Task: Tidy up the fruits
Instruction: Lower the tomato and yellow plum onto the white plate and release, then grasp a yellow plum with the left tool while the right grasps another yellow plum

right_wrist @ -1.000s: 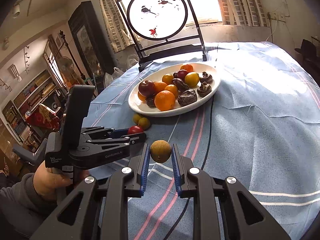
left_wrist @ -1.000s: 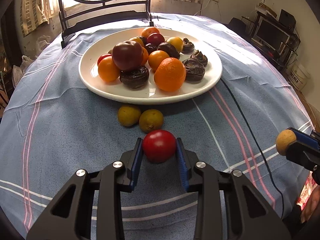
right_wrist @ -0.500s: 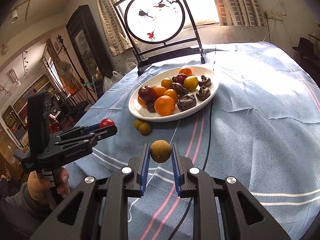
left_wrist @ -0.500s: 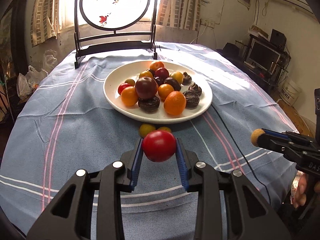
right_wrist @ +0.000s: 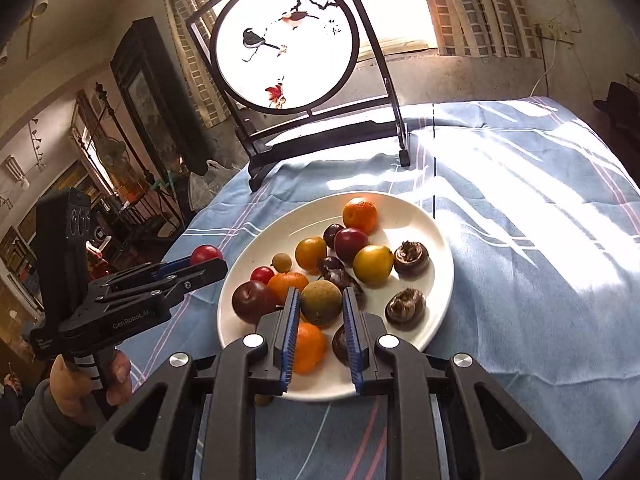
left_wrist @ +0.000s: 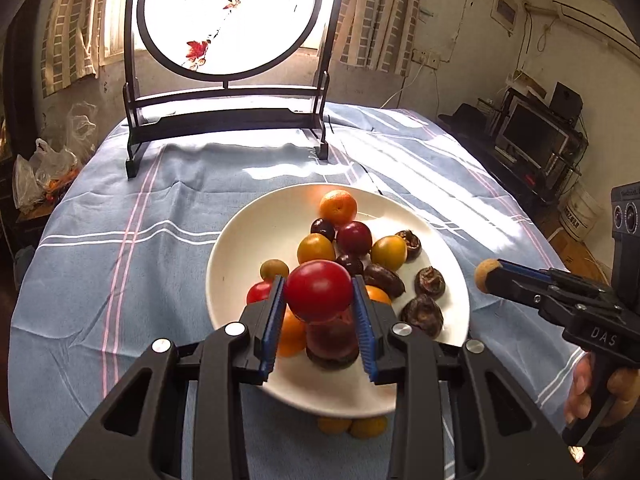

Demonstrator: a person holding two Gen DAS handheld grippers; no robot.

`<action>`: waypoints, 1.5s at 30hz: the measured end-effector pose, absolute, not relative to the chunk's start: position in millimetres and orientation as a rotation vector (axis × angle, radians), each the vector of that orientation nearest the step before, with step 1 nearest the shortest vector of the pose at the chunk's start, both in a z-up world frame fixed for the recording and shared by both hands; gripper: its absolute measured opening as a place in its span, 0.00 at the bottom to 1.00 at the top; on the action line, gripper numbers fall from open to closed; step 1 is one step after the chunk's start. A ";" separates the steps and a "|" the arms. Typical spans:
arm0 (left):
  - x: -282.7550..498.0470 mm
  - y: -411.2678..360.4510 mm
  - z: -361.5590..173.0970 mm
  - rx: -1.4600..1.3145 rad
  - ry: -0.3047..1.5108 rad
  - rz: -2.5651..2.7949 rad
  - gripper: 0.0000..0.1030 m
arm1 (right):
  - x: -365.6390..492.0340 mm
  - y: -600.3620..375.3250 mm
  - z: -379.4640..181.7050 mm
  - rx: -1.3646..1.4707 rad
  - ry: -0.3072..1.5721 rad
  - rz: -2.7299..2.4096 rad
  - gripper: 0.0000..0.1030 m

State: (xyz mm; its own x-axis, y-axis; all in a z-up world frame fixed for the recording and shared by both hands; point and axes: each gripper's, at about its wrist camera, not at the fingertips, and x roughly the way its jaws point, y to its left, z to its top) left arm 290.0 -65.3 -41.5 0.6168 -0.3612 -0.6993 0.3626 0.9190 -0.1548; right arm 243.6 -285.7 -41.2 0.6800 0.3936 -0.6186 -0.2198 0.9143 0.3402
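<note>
My left gripper (left_wrist: 319, 292) is shut on a red tomato (left_wrist: 319, 290) and holds it above the near side of the white plate (left_wrist: 240, 248). My right gripper (right_wrist: 320, 304) is shut on a brown-green round fruit (right_wrist: 321, 303), also above the plate (right_wrist: 436, 240). The plate holds several oranges, plums, yellow fruits and dark wrinkled fruits. Two yellow fruits (left_wrist: 352, 426) lie on the cloth just before the plate's near rim. The right gripper with its fruit (left_wrist: 486, 275) shows at the right in the left wrist view. The left gripper with the tomato (right_wrist: 206, 255) shows at the left in the right wrist view.
A round painted screen on a black stand (left_wrist: 228, 120) stands at the far edge of the table. The table has a blue striped cloth (left_wrist: 120, 240). A black cable (right_wrist: 433, 168) runs across the cloth past the plate. Shelves with electronics (left_wrist: 532, 136) stand to the right.
Both grippers have risen and moved forward with their fruits, from above the cloth in front of the plate to above the plate. The two yellow fruits now lie below and behind the left gripper.
</note>
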 end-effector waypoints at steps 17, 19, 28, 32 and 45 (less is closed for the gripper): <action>215.6 -18.5 -60.2 0.019 0.798 -0.426 0.64 | 179.3 -223.0 -75.6 0.097 0.826 0.461 0.45; 204.1 -10.2 -71.5 0.026 0.825 -0.424 0.64 | 169.6 -203.3 -88.9 0.049 0.854 0.477 0.46; 191.4 8.9 -92.0 -0.015 0.879 -0.412 0.64 | 195.2 -172.1 -114.4 0.016 0.933 0.390 0.43; 186.9 -5.6 -94.0 0.053 0.876 -0.416 0.64 | 193.0 -174.1 -112.0 0.029 0.924 0.405 0.24; 216.0 -76.5 -123.1 0.180 0.955 -0.430 0.45 | 129.8 -270.2 -87.1 0.157 0.817 0.315 0.24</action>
